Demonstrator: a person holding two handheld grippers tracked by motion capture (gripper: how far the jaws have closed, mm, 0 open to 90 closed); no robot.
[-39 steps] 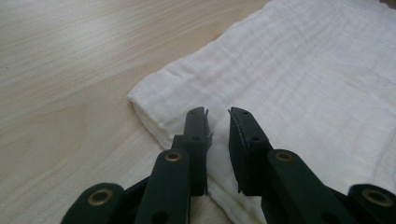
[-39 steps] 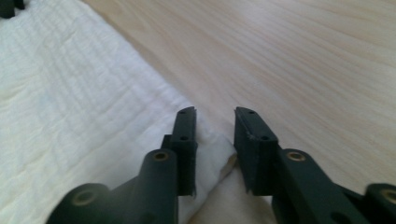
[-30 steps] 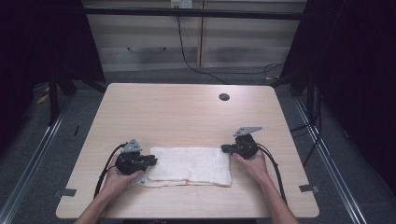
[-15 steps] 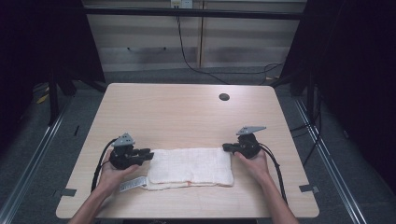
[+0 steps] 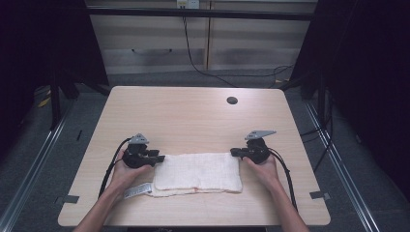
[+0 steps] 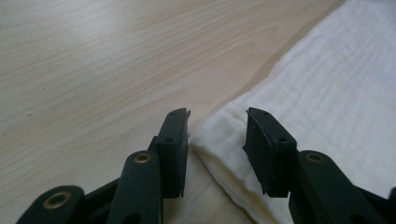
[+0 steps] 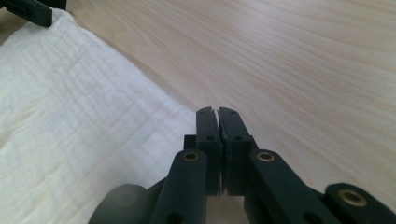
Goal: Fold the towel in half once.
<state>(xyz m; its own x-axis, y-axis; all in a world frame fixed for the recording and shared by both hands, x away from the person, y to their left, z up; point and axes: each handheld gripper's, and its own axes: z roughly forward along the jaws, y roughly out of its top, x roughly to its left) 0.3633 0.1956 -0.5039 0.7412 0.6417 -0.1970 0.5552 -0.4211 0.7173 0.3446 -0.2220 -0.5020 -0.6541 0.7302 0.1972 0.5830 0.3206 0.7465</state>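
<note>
The folded white cloth (image 5: 198, 172) lies flat on the near half of the tabletop (image 5: 193, 116), its long axis running from side to side across the person's front, with its short ends pointing toward the two hands. A lower layer peeks out along its near edge, and a small white tag (image 5: 137, 190) sticks out at the near left corner. The left tool (image 5: 159, 157) sits at the far left corner of the cloth; in the left gripper view that corner (image 6: 219, 135) lies between the two black jaws, which stand part-way apart and have just been opening, neither pad pressing on the fabric. The right tool (image 5: 234, 152) sits at the far right corner of the cloth, its jaws drawn close together; in the right gripper view (image 7: 218, 112) the tips meet just at the cloth's edge, and whether a fold of fabric is pinched between them cannot be told. Each tool rests low over the tabletop in a hand, with a black cable (image 5: 109, 169) trailing back from it. Farther off, near the far right edge of the tabletop, is a small dark round hole (image 5: 232, 100).
</note>
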